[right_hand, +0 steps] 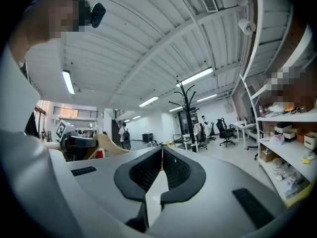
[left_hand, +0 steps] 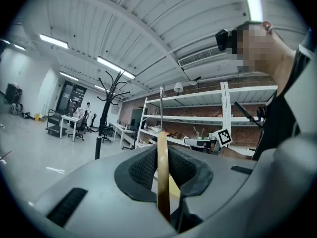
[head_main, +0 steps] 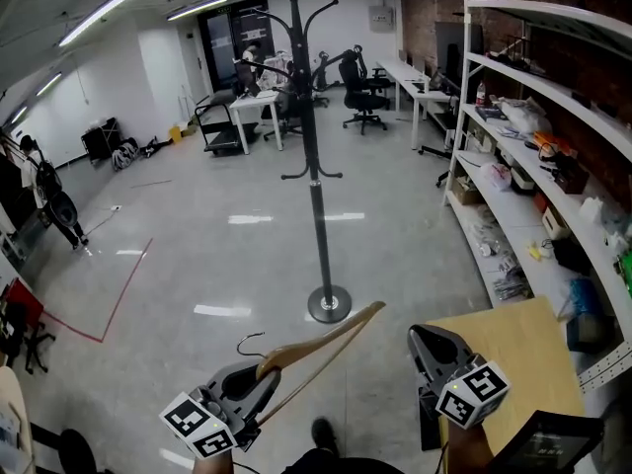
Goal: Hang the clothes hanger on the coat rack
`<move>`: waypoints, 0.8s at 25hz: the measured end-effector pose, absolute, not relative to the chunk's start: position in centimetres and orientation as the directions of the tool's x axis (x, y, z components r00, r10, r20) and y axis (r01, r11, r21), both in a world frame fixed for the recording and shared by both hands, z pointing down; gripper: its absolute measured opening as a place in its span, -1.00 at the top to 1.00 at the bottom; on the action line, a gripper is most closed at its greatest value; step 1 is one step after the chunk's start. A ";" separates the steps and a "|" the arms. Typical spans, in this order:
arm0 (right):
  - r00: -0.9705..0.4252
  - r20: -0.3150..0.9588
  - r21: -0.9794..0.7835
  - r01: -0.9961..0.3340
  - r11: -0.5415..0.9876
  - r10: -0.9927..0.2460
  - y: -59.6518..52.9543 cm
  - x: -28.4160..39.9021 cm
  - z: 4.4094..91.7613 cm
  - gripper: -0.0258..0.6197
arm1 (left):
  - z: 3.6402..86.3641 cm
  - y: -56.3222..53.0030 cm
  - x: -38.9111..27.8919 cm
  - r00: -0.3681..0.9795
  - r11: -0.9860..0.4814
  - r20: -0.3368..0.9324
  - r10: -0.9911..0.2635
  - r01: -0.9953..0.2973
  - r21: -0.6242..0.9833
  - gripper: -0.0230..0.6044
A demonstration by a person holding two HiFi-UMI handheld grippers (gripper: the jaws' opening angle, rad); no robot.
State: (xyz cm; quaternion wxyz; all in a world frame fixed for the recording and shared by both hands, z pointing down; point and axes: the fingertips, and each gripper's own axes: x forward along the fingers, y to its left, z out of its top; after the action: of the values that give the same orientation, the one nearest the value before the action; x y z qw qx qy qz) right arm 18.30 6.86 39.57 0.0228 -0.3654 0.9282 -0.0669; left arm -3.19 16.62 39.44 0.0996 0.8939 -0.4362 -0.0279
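Holding hanger (head_main: 331, 344), left gripper (head_main: 263, 372), coat rack (head_main: 316, 196) ahead

coat rack (head_main: 314, 166): on the floor straight ahead, well apart from both grippers
clothes hanger (head_main: 316, 349): in the left gripper (head_main: 265, 371), reaching right
right gripper (head_main: 425, 342): over the table's (head_main: 528, 354) left edge
shelves (head_main: 533, 156): along the right wall
desks (head_main: 252, 107): far behind the rack

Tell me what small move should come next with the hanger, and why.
Probably carry the left gripper forward toward the coat rack. Its jaws are clamped on the wooden hanger, but the rack stands well ahead across the floor, seemingly beyond reach. The right gripper is shut and empty.
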 end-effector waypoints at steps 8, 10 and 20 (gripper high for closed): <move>-0.716 -0.006 -0.138 -0.691 0.710 -0.698 -4.6 12.3 39.0 0.90 | 38.9 4.9 -9.6 0.642 -0.627 0.019 -0.766 -0.754 0.196 0.76; -0.705 -0.008 -0.138 -0.701 0.699 -0.709 -7.0 11.3 38.9 0.90 | 38.7 2.4 -11.0 0.647 -0.632 0.020 -0.762 -0.750 0.196 0.76; -0.744 -0.021 -0.154 -0.657 0.738 -0.667 -22.3 8.5 39.3 0.90 | 38.0 -12.3 -12.5 0.649 -0.639 0.012 -0.761 -0.752 0.158 0.76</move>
State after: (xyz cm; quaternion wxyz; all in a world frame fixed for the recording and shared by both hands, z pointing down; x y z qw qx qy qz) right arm 8.55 -22.28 39.26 0.0373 -0.3556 0.9314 -0.0684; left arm -12.46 -12.33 38.05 0.0746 0.9050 -0.4180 -0.0278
